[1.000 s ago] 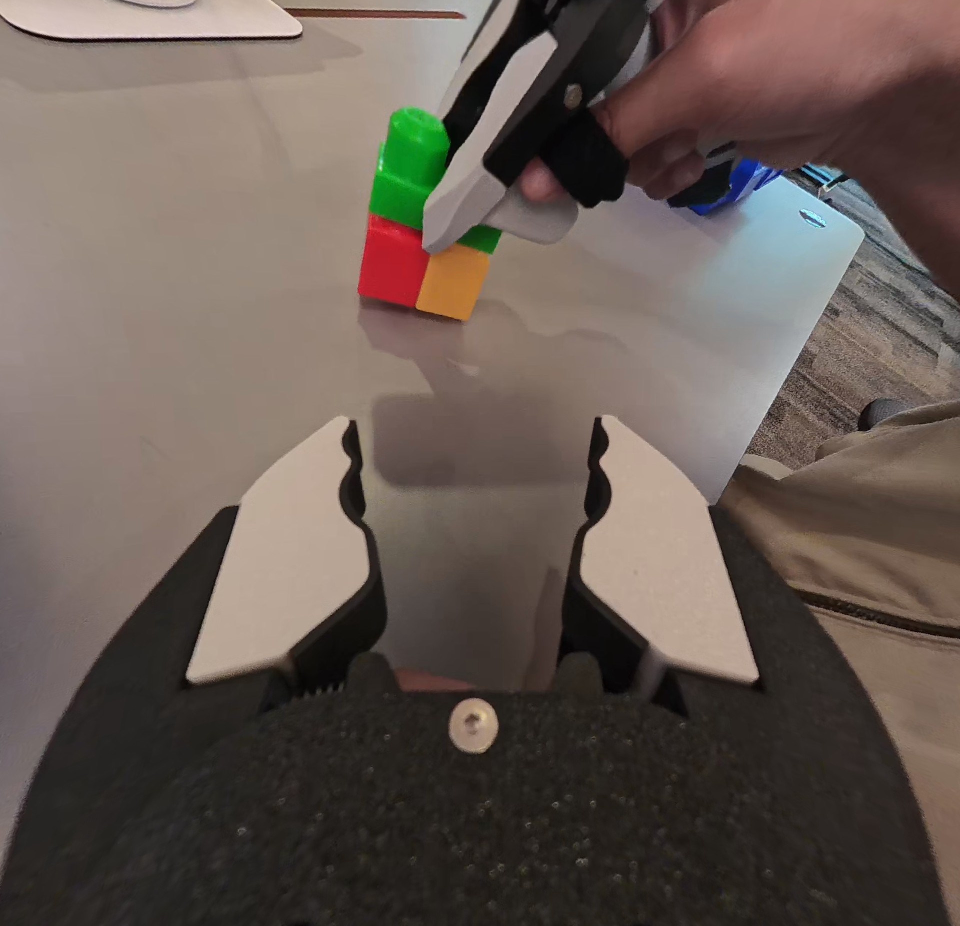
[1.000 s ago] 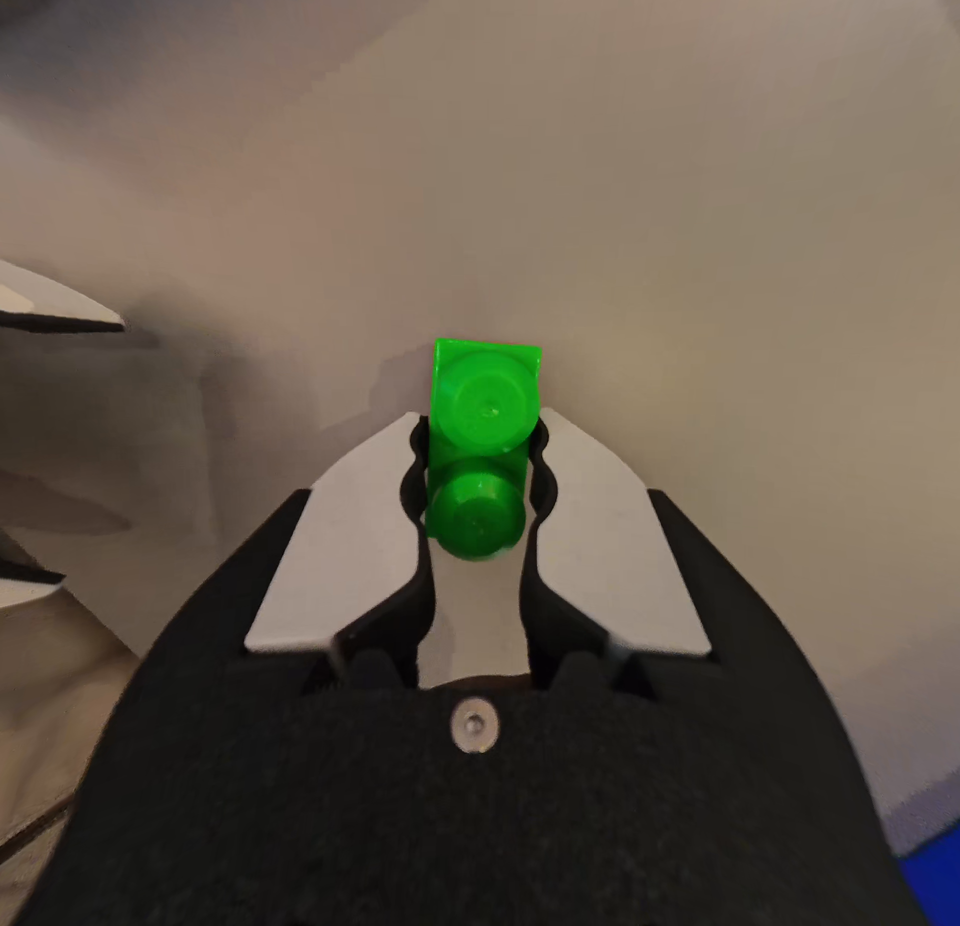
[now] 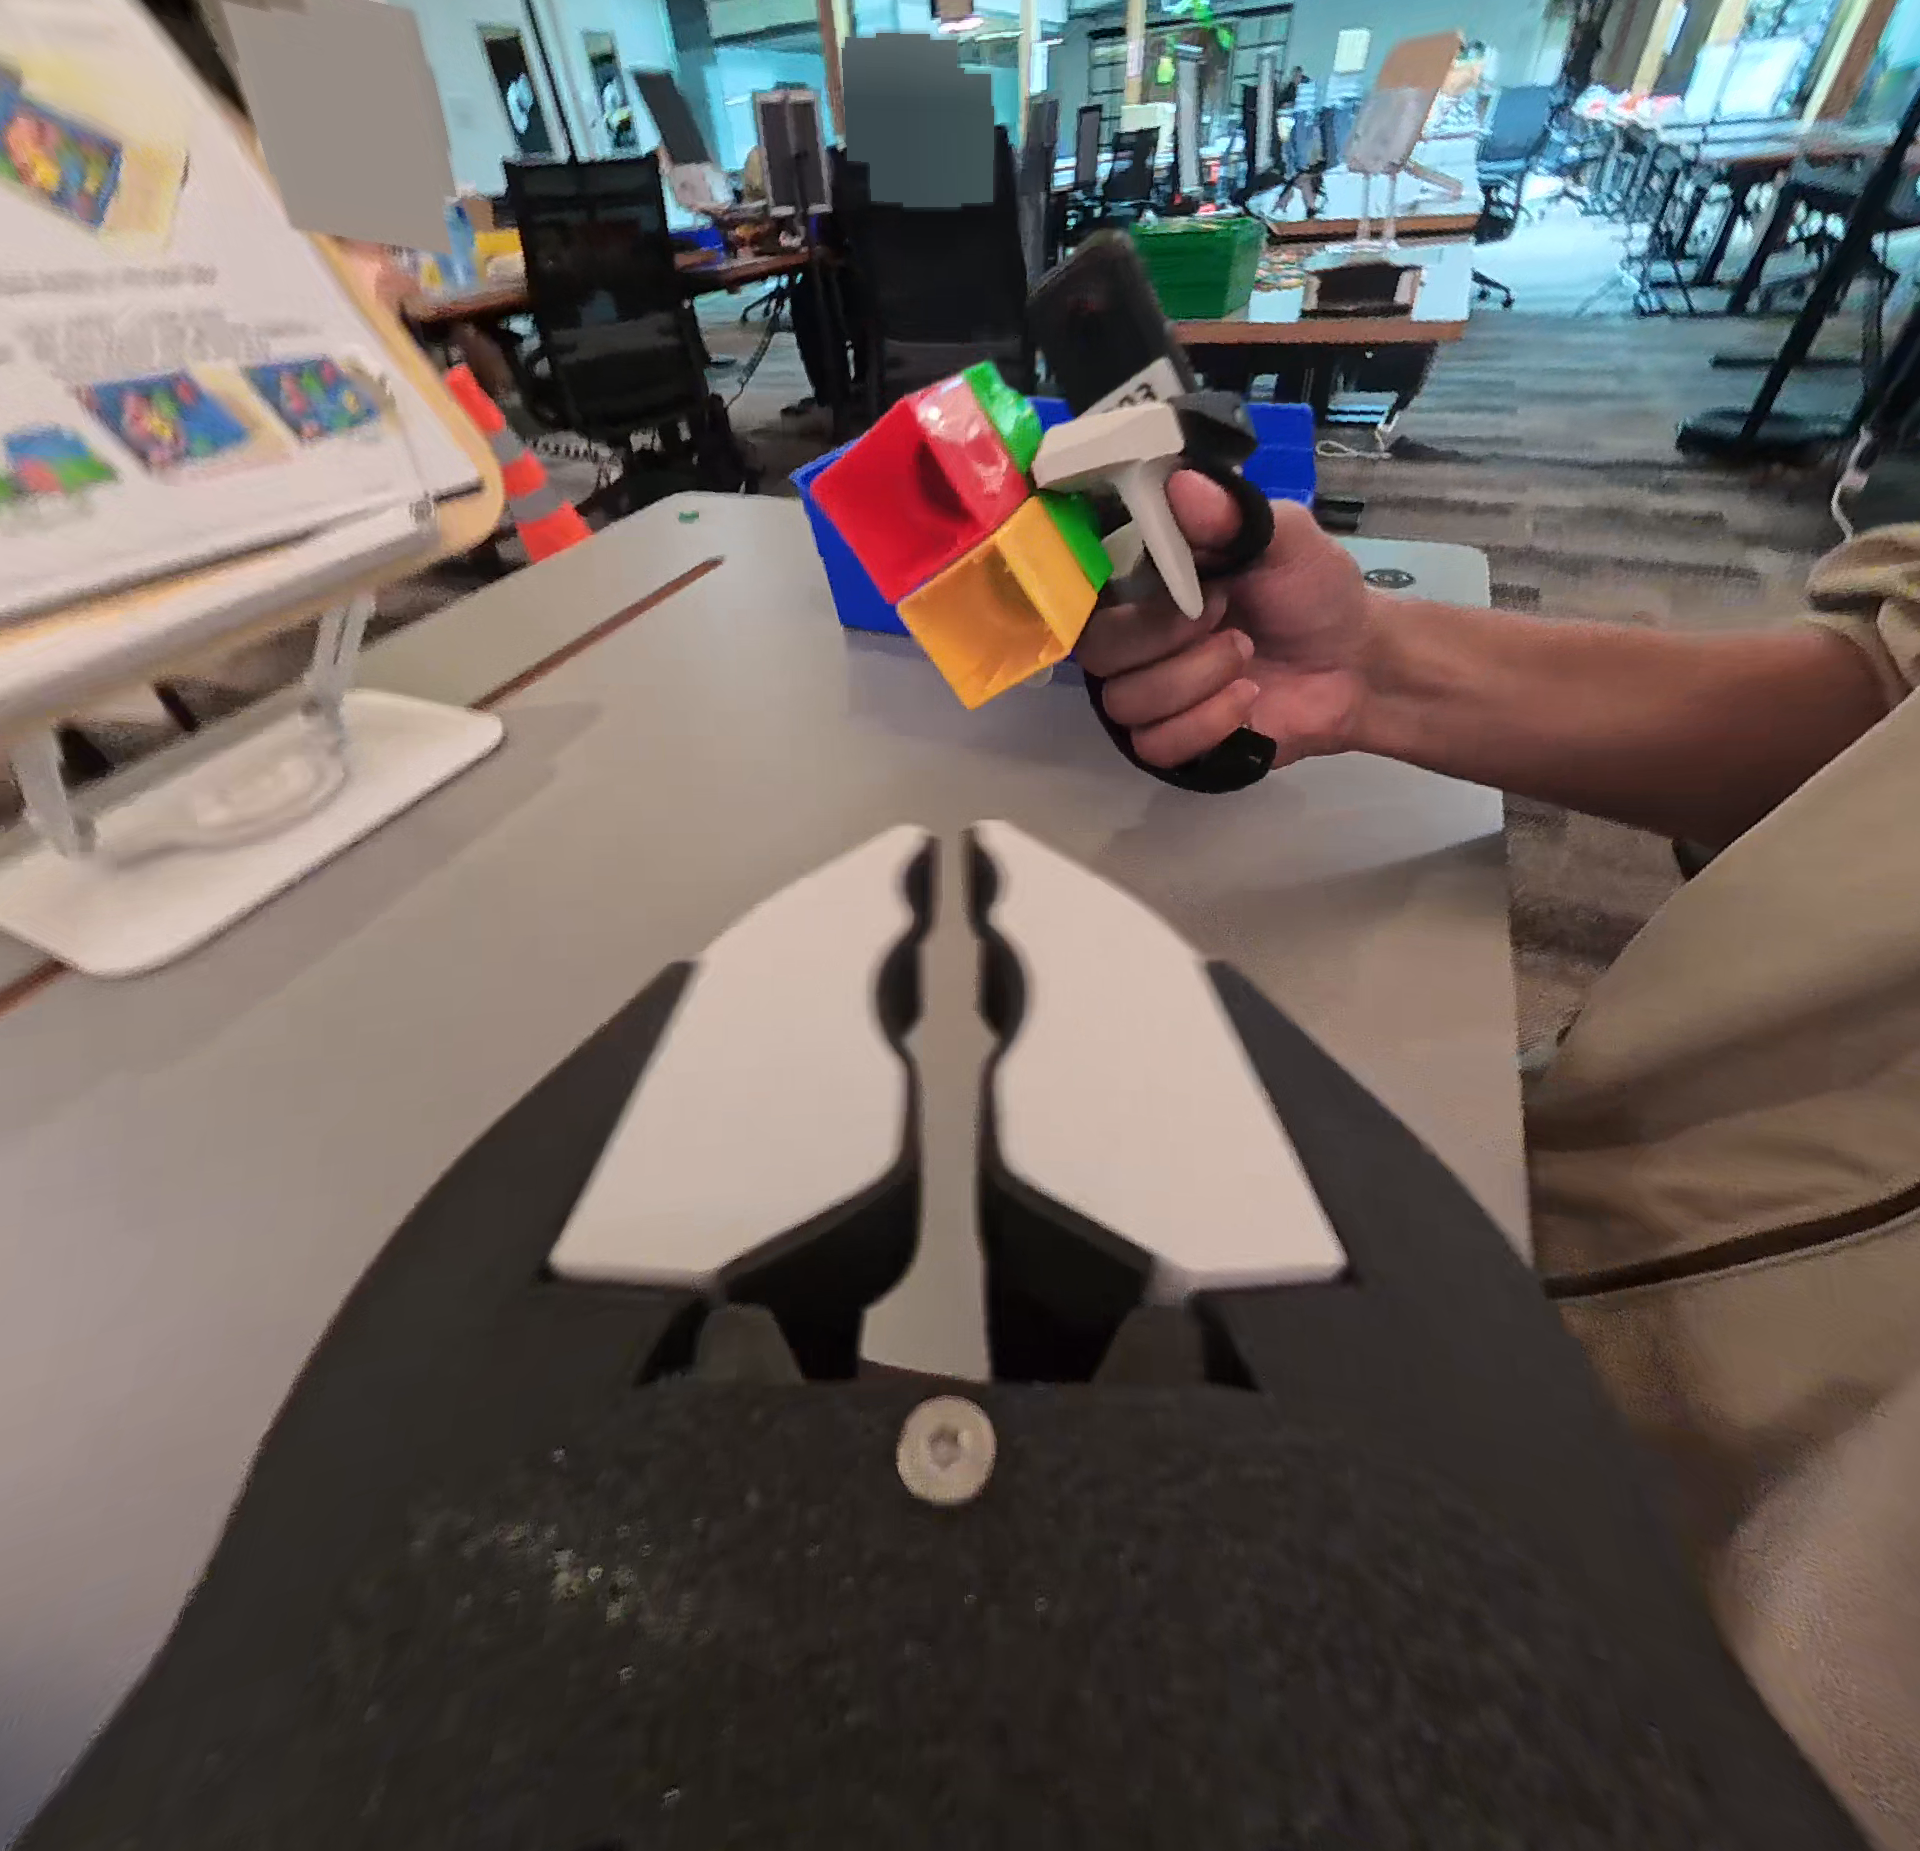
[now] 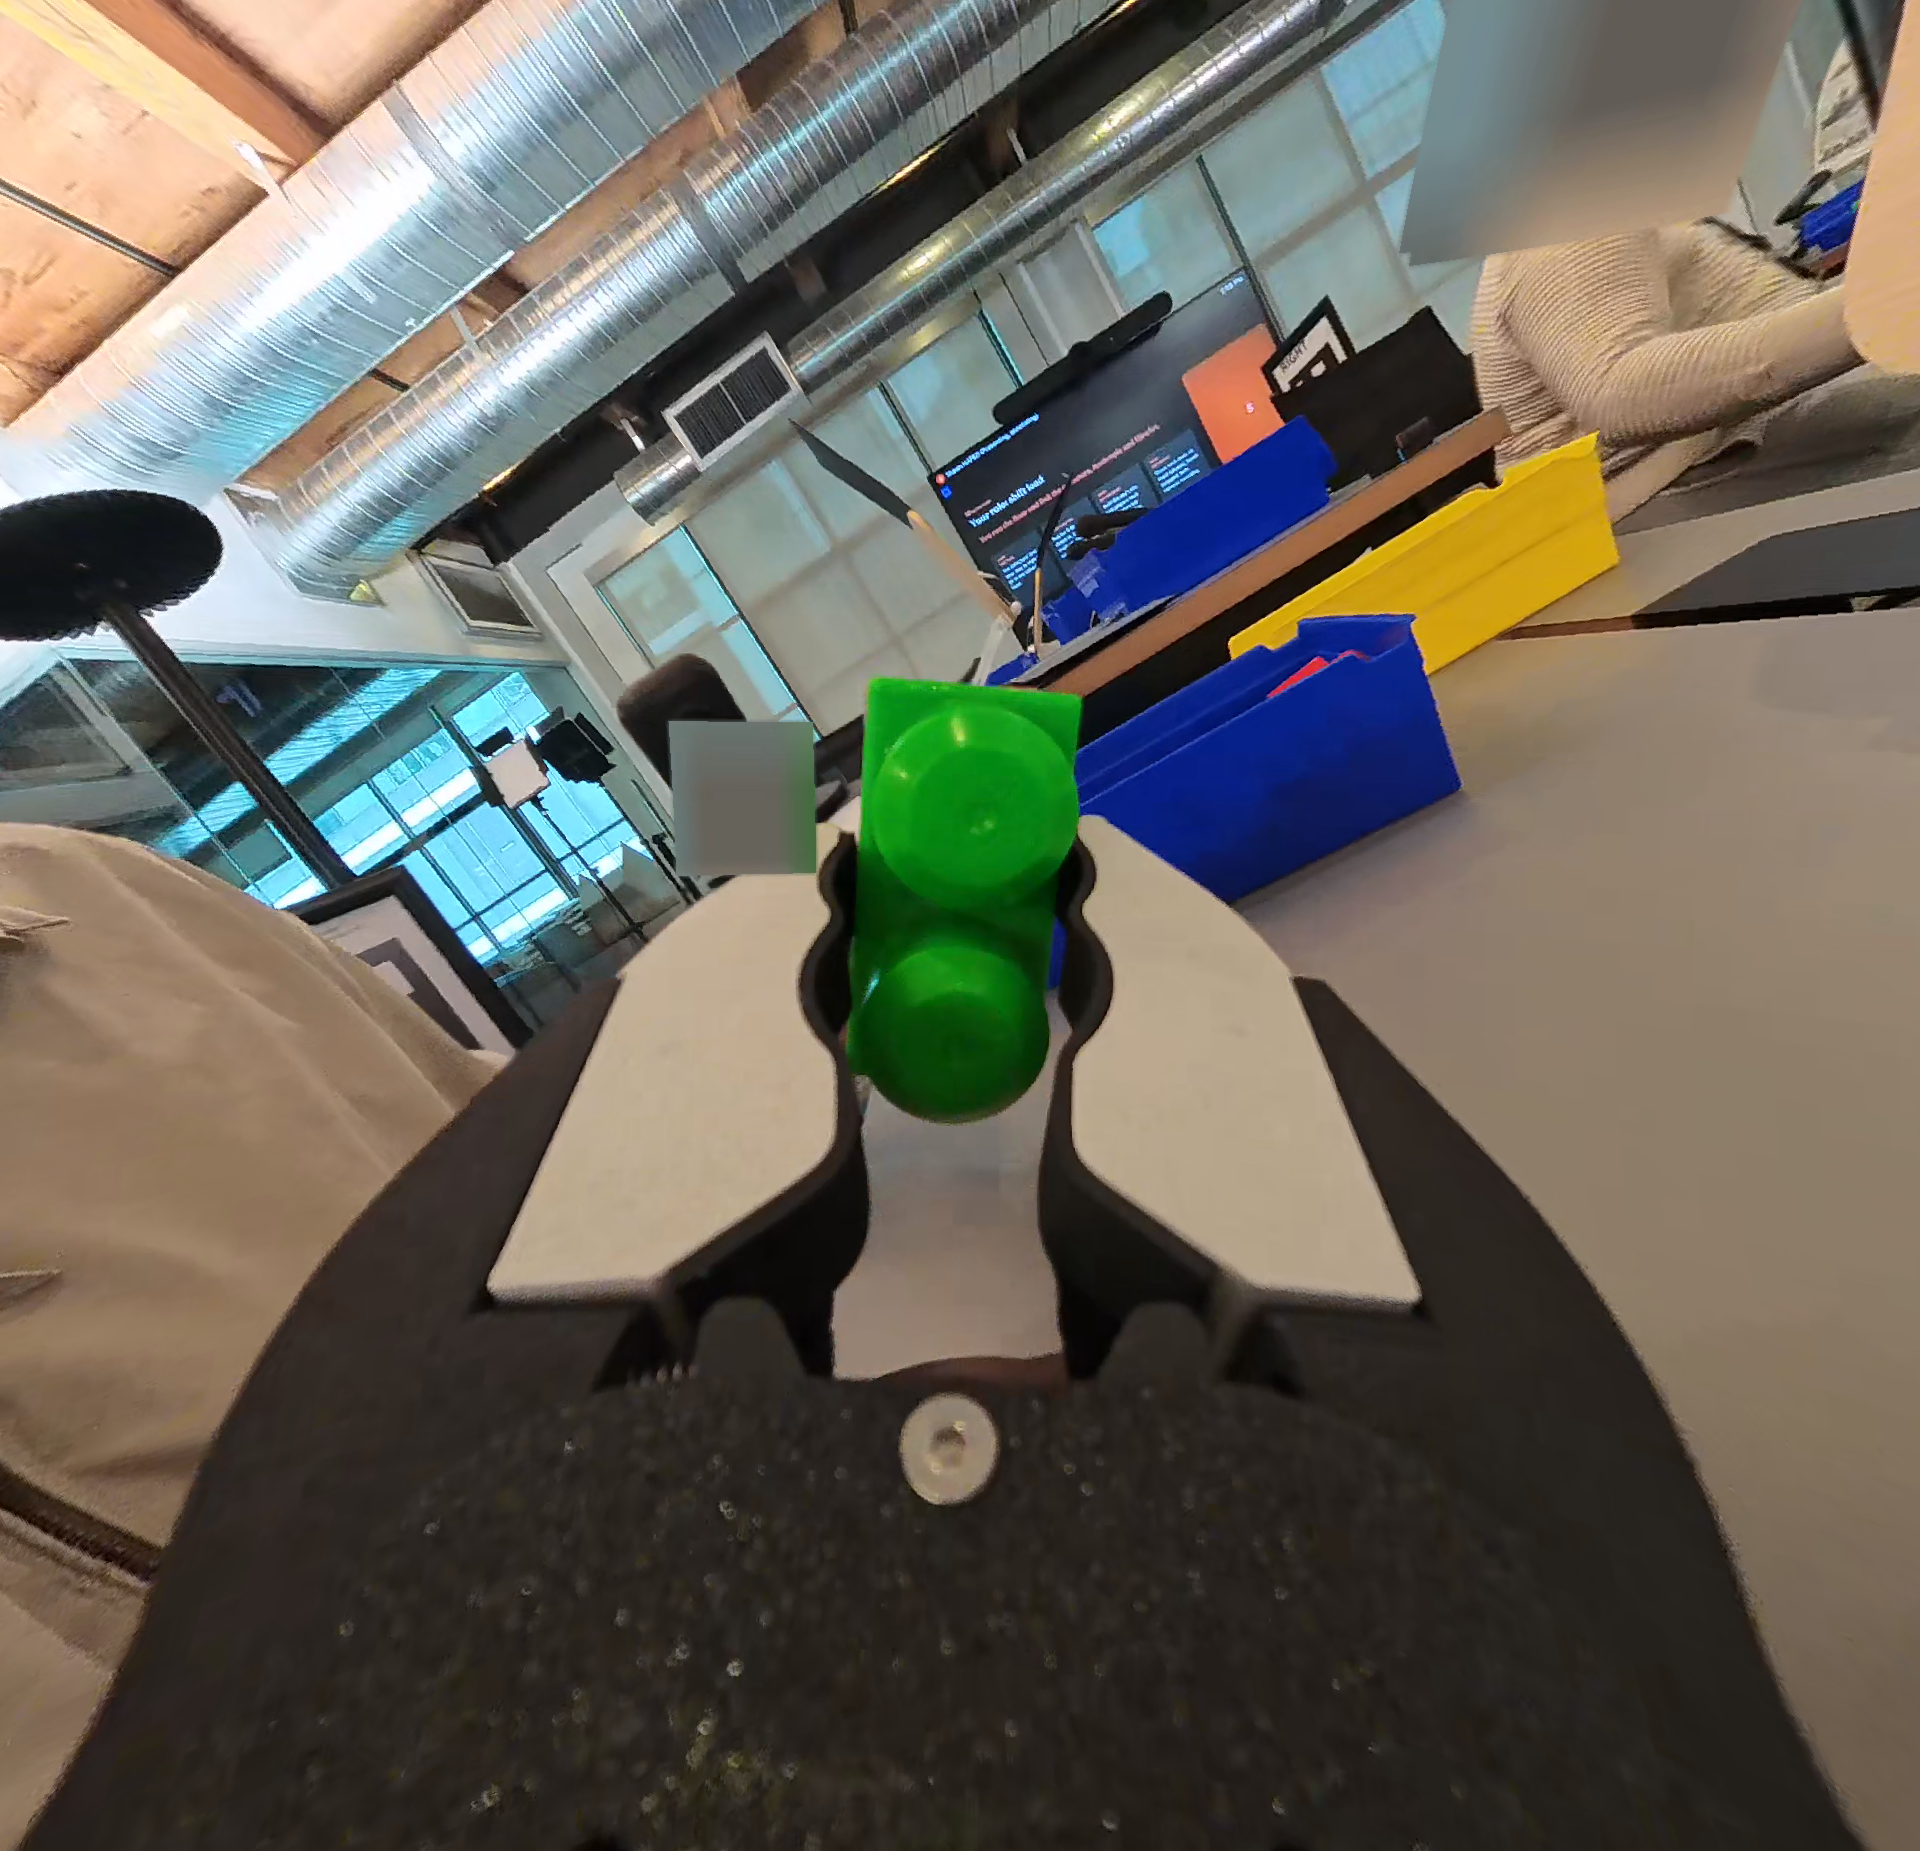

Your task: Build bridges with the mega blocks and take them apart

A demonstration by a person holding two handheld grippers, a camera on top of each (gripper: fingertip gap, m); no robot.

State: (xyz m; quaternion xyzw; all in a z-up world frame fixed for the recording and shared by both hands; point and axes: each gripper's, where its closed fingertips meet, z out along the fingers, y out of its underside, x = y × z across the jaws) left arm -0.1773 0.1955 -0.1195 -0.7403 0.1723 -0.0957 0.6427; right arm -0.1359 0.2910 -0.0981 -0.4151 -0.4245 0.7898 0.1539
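Blocks are up in the air, not on the counter (image 3: 644,866). The right hand-held gripper (image 4: 961,928) is clenched on the green block (image 4: 966,866), with one finger on each long side. In the right wrist view the two round bumps of the green block point back at the camera, one above the other, so its long way runs along the fingers.

In the left wrist view the little bridge shows from below. The red block (image 3: 914,497) and the orange block (image 3: 997,612) are stuck under the green one, side by side, and their hollow bottoms face the left side. The person's hand (image 3: 1226,648) holds the gripper handle, tipped over.

The left hand-held gripper (image 3: 951,845) holds nothing. Its fingers are almost shut, with only a thin gap between them. It sits low over the counter, and the blocks are ahead of it, higher up and a bit to the right. It is the free one, so it looks like the one to pull the red or orange block off. It would need to open wide first, then go up and forward.

A blue bin (image 4: 1278,762) sits on the counter behind the blocks. It may have a red piece inside, but that part is hard to see.
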